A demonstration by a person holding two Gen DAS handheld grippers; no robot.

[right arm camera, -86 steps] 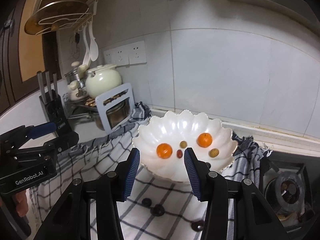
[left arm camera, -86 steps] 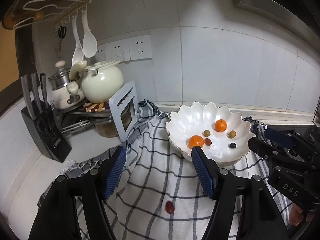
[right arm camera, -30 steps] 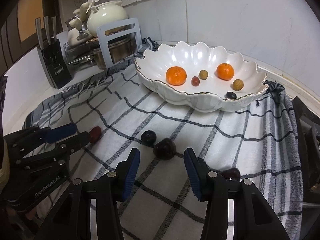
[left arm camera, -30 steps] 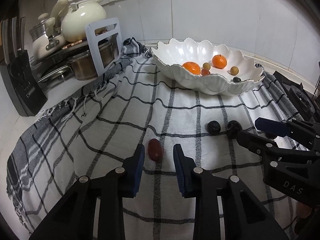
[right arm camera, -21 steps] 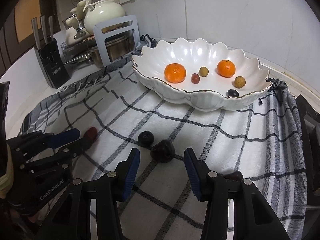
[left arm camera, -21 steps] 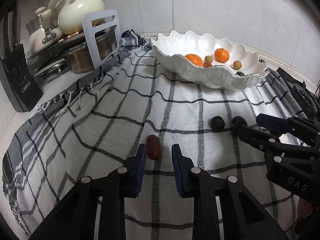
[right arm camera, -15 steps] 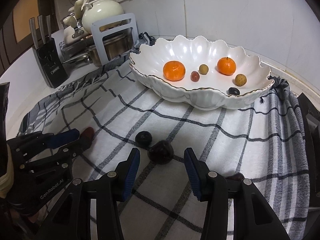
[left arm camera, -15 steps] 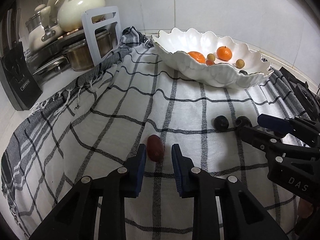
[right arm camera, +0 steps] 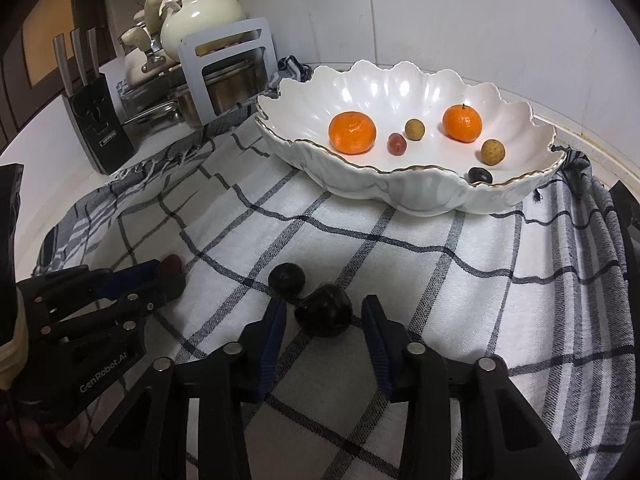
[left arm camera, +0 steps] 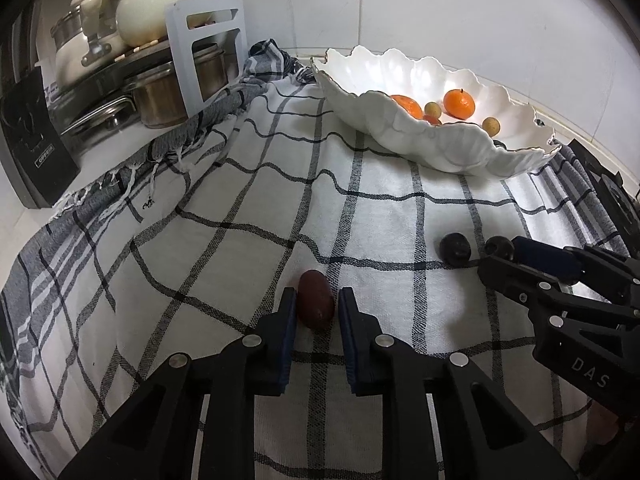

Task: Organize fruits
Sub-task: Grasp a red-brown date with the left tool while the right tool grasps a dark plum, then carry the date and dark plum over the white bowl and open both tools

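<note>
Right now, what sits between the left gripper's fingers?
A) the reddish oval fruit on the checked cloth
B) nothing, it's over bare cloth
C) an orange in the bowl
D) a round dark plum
A: in the left wrist view the left gripper brackets the reddish oval fruit, which lies on the checked cloth; the fingers sit close on both sides, though a firm grip cannot be confirmed.

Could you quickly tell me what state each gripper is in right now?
Left gripper: open, jaws straddling the red date.
Right gripper: open, jaws either side of the dark plum.
</note>
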